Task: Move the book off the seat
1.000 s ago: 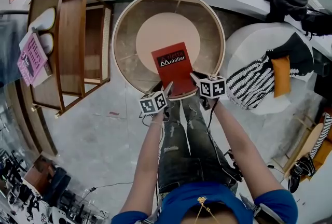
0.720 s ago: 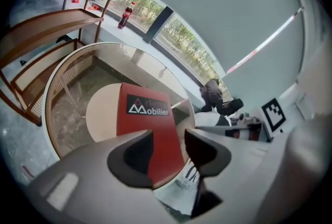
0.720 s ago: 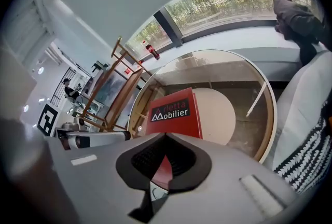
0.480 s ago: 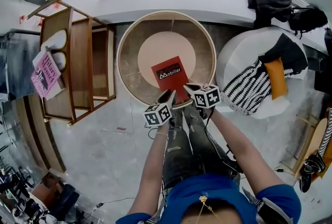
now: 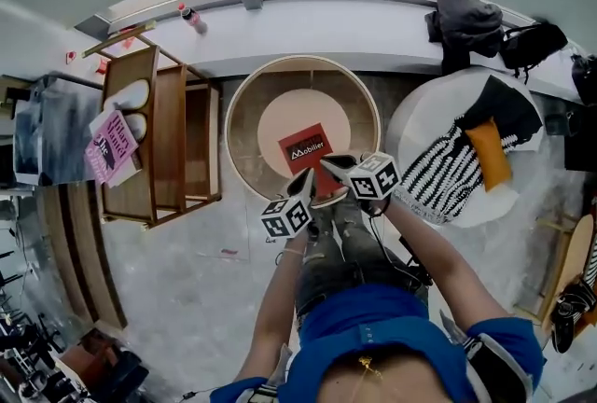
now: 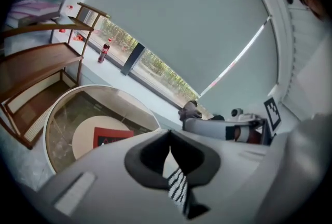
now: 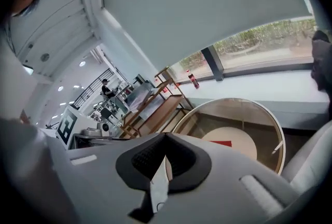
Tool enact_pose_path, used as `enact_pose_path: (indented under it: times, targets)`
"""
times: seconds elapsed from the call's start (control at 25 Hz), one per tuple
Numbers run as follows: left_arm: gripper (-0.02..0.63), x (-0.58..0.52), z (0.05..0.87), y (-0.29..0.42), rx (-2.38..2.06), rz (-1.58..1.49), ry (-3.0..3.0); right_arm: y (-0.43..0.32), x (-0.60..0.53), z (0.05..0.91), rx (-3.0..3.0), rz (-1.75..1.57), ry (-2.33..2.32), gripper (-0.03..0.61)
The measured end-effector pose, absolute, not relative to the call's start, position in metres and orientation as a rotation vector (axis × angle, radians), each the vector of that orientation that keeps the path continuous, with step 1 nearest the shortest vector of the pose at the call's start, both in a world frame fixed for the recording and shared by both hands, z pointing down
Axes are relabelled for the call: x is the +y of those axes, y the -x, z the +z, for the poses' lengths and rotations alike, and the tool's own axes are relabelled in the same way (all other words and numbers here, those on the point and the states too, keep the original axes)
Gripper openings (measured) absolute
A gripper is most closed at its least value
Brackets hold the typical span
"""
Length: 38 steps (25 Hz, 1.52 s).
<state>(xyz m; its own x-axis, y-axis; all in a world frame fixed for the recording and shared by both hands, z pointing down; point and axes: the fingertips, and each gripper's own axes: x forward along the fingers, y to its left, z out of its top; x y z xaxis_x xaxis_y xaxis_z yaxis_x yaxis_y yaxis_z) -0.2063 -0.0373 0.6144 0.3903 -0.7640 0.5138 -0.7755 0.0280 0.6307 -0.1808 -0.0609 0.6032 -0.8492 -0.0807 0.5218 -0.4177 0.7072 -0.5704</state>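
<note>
The red book (image 5: 306, 146) lies flat on the beige seat cushion (image 5: 297, 106) of the round chair (image 5: 244, 126). It sits on the half of the cushion nearest you, with its white title band facing up.

Your left gripper (image 5: 305, 177) hangs over the chair's near rim, toward the left. Its jaws are pressed together with nothing between them. Your right gripper (image 5: 328, 160) is just beside it over the same rim, toward the right, and its jaws are likewise closed and empty. From the head view the right gripper's tips overlap the book's near edge, but you cannot tell contact there. Each gripper's own view shows the book down in the chair, apart from the jaws.

Left of the chair stands a wooden shelf unit (image 5: 173, 145) with a pink magazine (image 5: 112, 146) on its far side. Right of the chair is a white round pouf (image 5: 420, 112) carrying a black-and-white striped cloth (image 5: 443, 177) and an orange cushion (image 5: 487, 149). Beyond the chair runs a window ledge (image 5: 354, 19). On it are a red-capped bottle (image 5: 191, 17) to the left and a dark jacket (image 5: 464, 19) to the right.
</note>
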Motion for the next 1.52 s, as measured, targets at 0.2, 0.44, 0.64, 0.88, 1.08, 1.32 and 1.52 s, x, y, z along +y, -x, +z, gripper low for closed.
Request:
enact_pose_path:
  times: [0.2, 0.44, 0.64, 0.88, 1.08, 1.32, 1.52]
  targets:
    - [0.0, -0.04, 0.553, 0.199, -1.357, -0.081, -1.785, 0.185, -0.058, 0.536, -2.58, 0.839, -0.287, 0.0]
    - [0.0, -0.047, 0.481, 0.193, -1.399, -0.153, -1.906, 0.184, -0.059, 0.452, -2.782, 0.74, -0.191, -0.001]
    - [0.0, -0.045, 0.432, 0.177, -1.426, -0.202, -1.999, 0.166, -0.051, 0.392, -2.899, 0.673, -0.117, 0.0]
    - [0.0, -0.042, 0.391, 0.163, -1.43, -0.251, -2.074, 0.14, -0.05, 0.322, -3.047, 0.589, -0.125, 0.0]
    - [0.0, -0.038, 0.355, 0.154, -1.444, -0.287, -2.153, 0.116, -0.053, 0.28, -3.113, 0.474, -0.23, 0.0]
    - [0.0, -0.038, 0.316, 0.15, -1.477, -0.321, -2.233, 0.102, -0.054, 0.255, -3.168, 0.41, -0.352, 0.002]
    - [0.0, -0.037, 0.293, 0.157, -1.511, -0.351, -2.26, 0.103, -0.052, 0.247, -3.158, 0.269, -0.422, 0.0]
